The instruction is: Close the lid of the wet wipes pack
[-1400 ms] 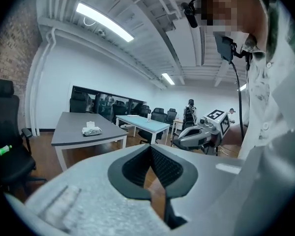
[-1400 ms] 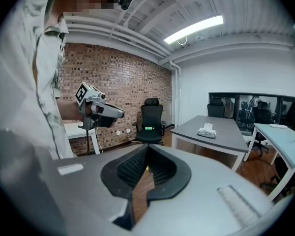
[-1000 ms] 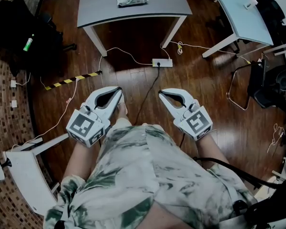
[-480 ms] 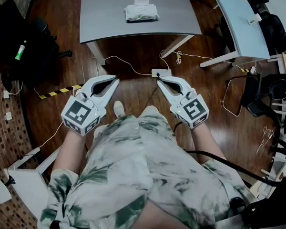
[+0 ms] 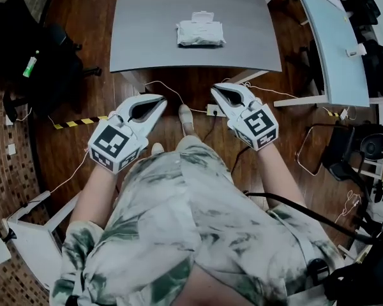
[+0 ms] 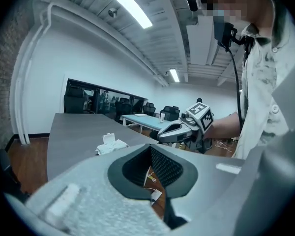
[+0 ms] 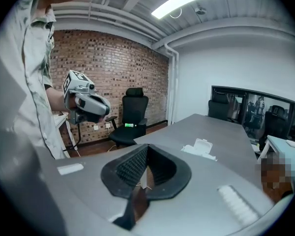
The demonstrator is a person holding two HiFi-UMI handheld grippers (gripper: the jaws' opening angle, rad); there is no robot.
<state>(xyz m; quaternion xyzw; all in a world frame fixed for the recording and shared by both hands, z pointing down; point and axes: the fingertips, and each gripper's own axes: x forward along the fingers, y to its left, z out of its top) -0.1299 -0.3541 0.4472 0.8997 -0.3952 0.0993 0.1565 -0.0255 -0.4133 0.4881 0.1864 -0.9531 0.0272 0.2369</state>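
Two grippers are hanging short of the grey table (image 5: 147,24) in the head view. The left gripper (image 5: 158,102) and right gripper (image 5: 216,92) are both pointing toward it, each with its jaws drawn together at the tips and holding nothing. The wet wipes pack (image 5: 201,34) is lying well apart from them, near the table's middle, with its flip lid (image 5: 203,16) standing open on the far side.

In the left gripper view the jaws are meeting tip to tip with nothing between the pads, and the pack is sitting beyond them, up and to the left.

In the right gripper view the jaws are likewise pressed together and empty, and the pack is showing to the right with its lid tilted up.

The pack is probably light, soft and slick, so it may slide when pushed. The lid looks like stiff hinged plastic. Pressing down on its free edge while the other gripper steadies the pack's end seems best.
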